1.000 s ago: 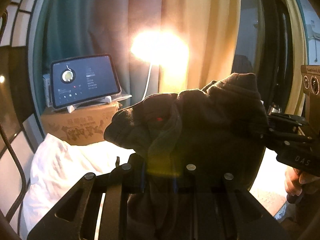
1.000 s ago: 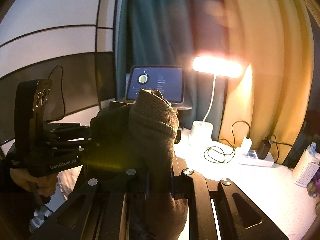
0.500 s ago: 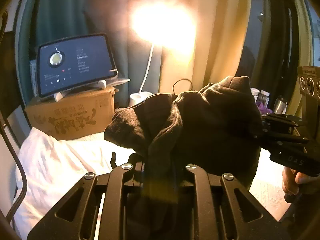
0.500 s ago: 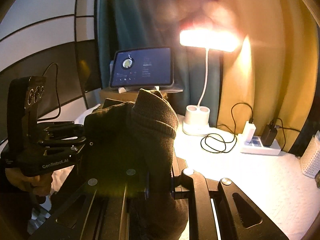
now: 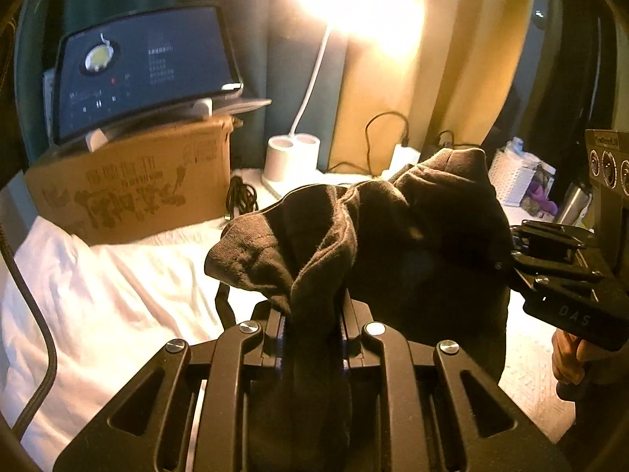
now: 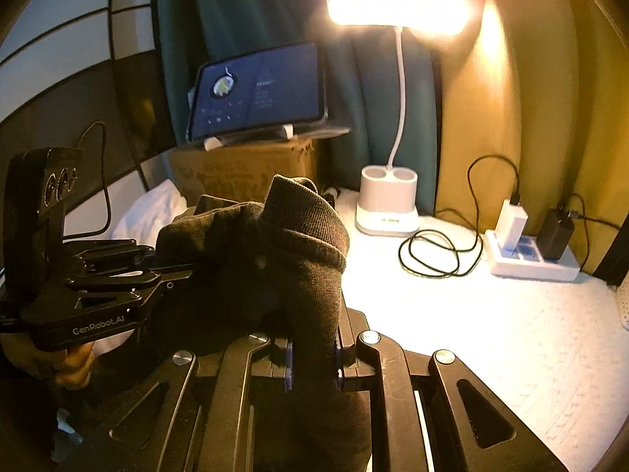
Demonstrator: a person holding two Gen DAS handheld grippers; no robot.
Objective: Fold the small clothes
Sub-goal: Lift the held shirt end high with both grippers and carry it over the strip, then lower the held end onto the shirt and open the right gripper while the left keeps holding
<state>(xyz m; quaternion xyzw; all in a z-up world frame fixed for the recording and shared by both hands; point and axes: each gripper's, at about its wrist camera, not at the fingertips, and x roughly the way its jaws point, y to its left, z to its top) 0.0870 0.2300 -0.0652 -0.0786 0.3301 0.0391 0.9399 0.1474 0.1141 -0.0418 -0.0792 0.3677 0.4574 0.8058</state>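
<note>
A dark brown knit garment (image 5: 412, 236) with a ribbed cuff hangs bunched in the air between both grippers, above the white bed surface (image 6: 471, 334). My left gripper (image 5: 310, 338) is shut on one bunched end, and the cloth runs down between its fingers. My right gripper (image 6: 312, 354) is shut on the other end, with the ribbed cuff (image 6: 306, 220) standing up above its fingers. In the left wrist view the right gripper (image 5: 515, 253) bites the cloth from the right. The left gripper (image 6: 173, 275) shows at the left of the right wrist view, with a hand under it.
A tablet (image 5: 141, 70) leans on a cardboard box (image 5: 133, 185) at the back left, beside a white pillow (image 5: 98, 295). A lit desk lamp (image 6: 387, 204), a coiled cable (image 6: 432, 251) and a power strip (image 6: 530, 255) stand along the curtain. A white basket (image 5: 515, 181) sits far right.
Both grippers have sunk and tipped downward with the garment still gripped. The tablet, box and lamp have slid up in both views, and more of the bed surface shows.
</note>
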